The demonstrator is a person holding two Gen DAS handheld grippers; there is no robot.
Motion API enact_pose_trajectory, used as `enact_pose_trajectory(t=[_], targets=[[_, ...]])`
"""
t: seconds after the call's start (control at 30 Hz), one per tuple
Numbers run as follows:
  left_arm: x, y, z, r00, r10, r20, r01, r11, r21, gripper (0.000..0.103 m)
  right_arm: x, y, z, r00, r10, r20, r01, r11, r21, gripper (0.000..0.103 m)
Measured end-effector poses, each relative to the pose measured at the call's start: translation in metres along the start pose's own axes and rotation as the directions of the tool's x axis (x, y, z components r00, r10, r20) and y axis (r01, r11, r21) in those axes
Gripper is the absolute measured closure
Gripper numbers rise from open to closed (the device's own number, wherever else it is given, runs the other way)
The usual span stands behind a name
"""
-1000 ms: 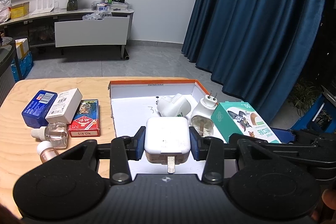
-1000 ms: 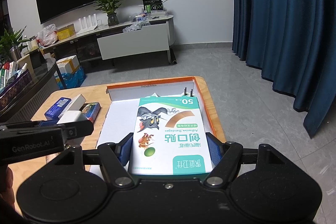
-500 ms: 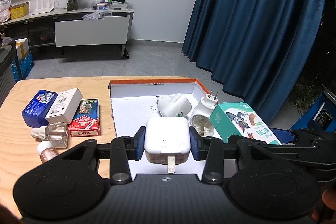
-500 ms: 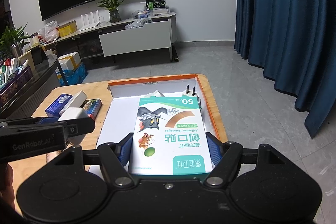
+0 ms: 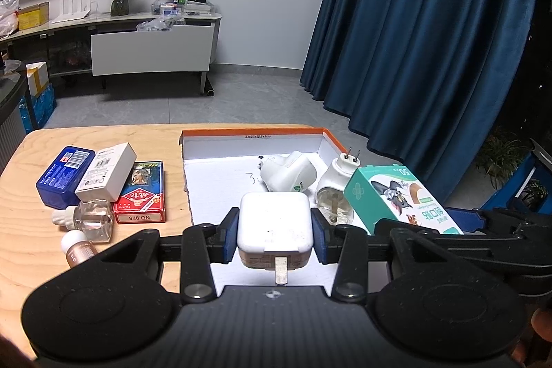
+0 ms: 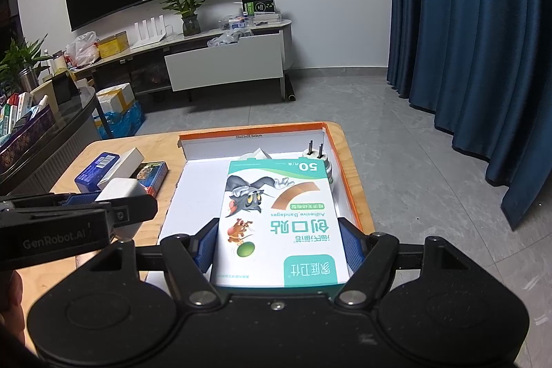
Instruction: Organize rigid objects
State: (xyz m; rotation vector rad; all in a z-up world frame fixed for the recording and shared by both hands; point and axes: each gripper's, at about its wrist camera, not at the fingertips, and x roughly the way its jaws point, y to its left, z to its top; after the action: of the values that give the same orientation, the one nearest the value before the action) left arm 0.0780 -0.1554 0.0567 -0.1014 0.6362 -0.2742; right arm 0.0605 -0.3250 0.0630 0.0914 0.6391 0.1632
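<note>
So the left gripper point(image 5: 275, 226) is clamping a white USB charger point(image 5: 274, 223) between its blue pads, hovering over the near end of the orange-rimmed cardboard box point(image 5: 253, 135). The right gripper point(image 6: 277, 245) is squeezing a green adhesive bandage box point(image 6: 279, 219) over the box's right side, next to two white plug-in units point(image 5: 288, 173).

Bare white floor seen at near-left of orange-rimmed cardboard tray point(image 5: 253, 130); far-right blocked by two white plug-in vaporizers point(image 5: 288, 173).

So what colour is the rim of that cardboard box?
Orange, on the box rim; clearest from the right wrist view.
</note>
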Motion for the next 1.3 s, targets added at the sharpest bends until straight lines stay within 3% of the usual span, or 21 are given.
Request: enact_pose_trajectory(t=[1.3], targets=[[0.0003, 0.0008, -0.0017, 1.000, 0.006, -0.004, -0.006, 1.000, -0.008, 0.060, 0.0072, 0.0037, -0.0009, 1.000, 0.011, -0.010, -0.011, 1.000, -0.019, 0.019]])
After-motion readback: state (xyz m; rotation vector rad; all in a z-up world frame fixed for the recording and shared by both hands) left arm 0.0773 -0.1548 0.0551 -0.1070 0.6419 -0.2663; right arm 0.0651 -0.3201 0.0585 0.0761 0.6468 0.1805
